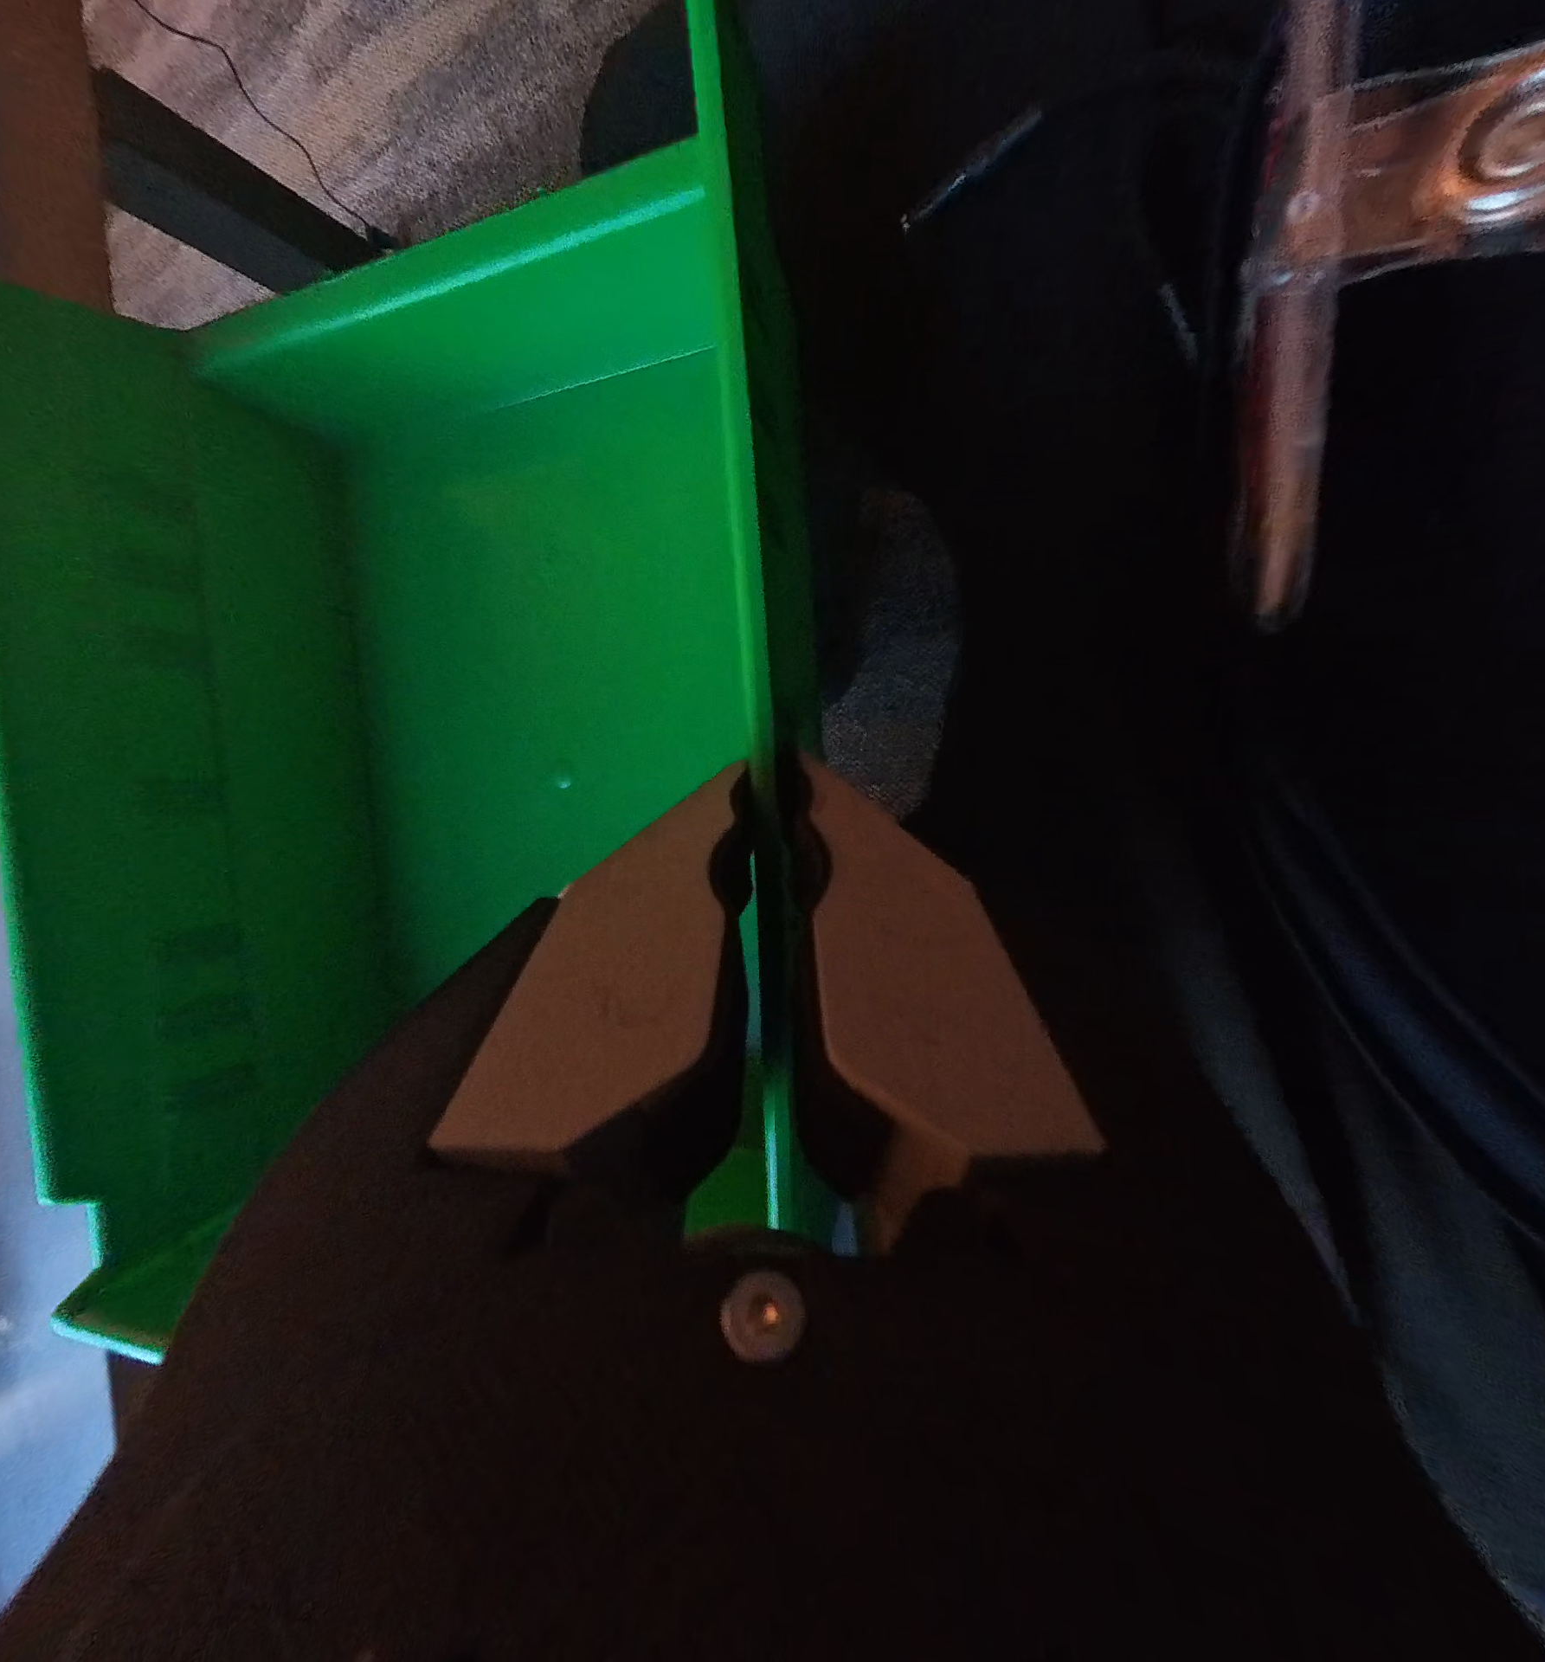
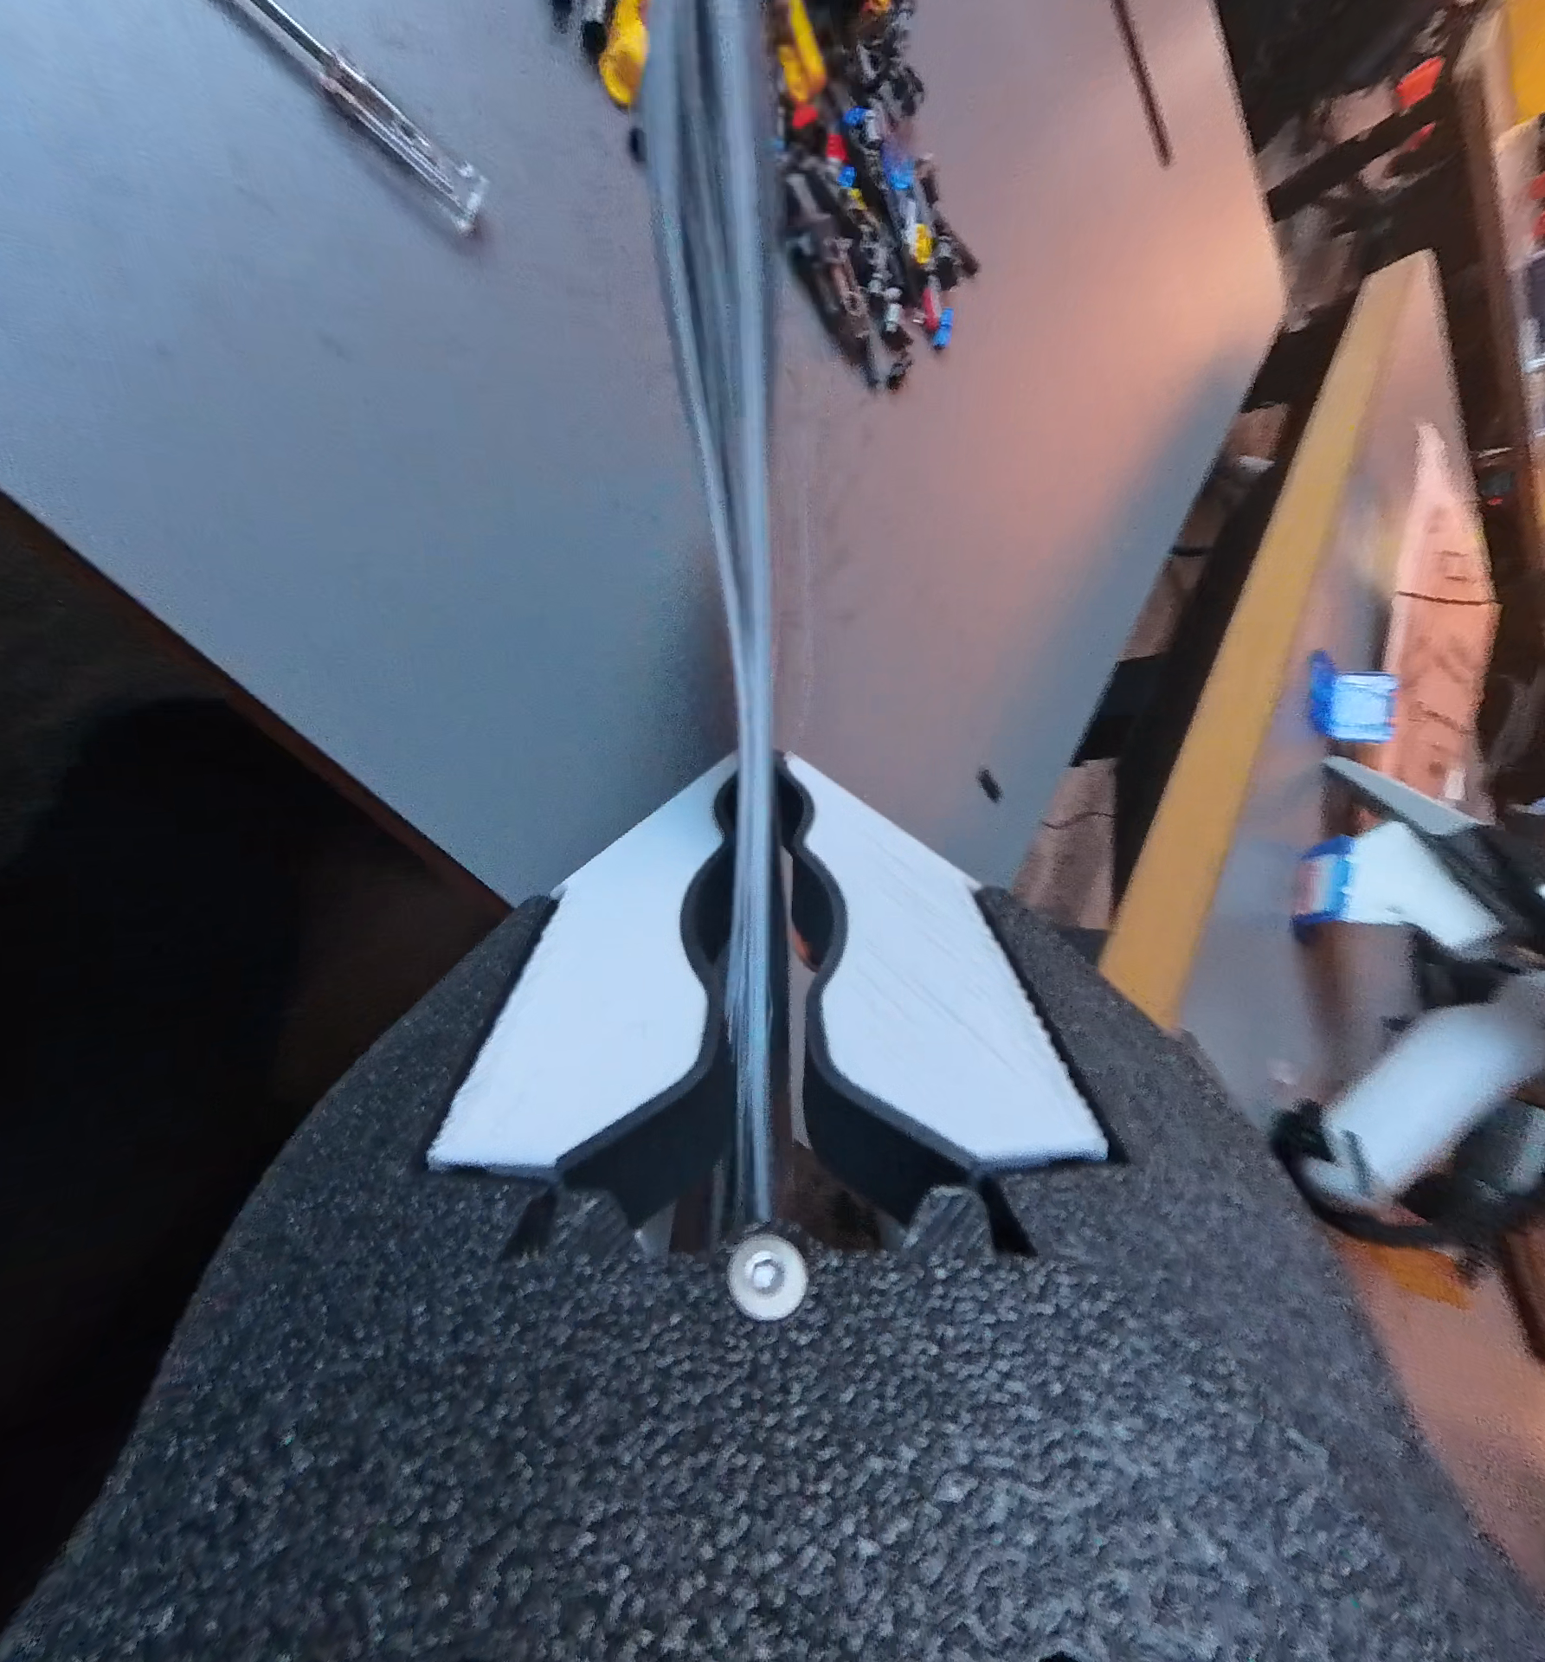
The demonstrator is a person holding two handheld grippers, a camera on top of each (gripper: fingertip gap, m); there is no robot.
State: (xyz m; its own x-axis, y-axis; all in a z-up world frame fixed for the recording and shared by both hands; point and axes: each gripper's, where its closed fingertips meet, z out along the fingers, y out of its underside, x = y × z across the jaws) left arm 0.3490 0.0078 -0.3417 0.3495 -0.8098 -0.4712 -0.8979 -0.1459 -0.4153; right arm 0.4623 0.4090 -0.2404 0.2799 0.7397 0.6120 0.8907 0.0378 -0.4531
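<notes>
A: Left tool (image 1: pixel 773 782): both fingers pinched onto the thin edge wall of a bright green plastic open-top bin (image 1: pixel 526 576). The wall runs edge-on straight up the centre of the left wrist view; the bin's floor and far wall open out to the left.

B: Beyond it?

A: Mottled grey-brown carpet floor (image 1: pixel 409 117) past the bin's upper rim, with a thin black cable lying on it. Right half of the view is dark and unreadable, apart from a blurred coppery metal clip (image 1: pixel 1416 171) at upper right.

B: Right tool?

A: Right tool (image 2: pixel 759 764): fingers closed narrow on a thin shiny silver metal strip (image 2: pixel 732 450), seen edge-on, rising from between the pads to the top of the frame. Motion blur; cannot identify it further.

B: Surroundings there?

A: Pale grey desk (image 2: pixel 346 432) behind the strip. On it, far up, a pile of small black, yellow, red and blue building-block parts (image 2: pixel 876 207) just right of the strip, and a clear plastic bar (image 2: pixel 409 144) at upper left. Off the desk's right edge, a blurred white-and-black handheld device (image 2: pixel 1434 1061) lies lower down.
</notes>
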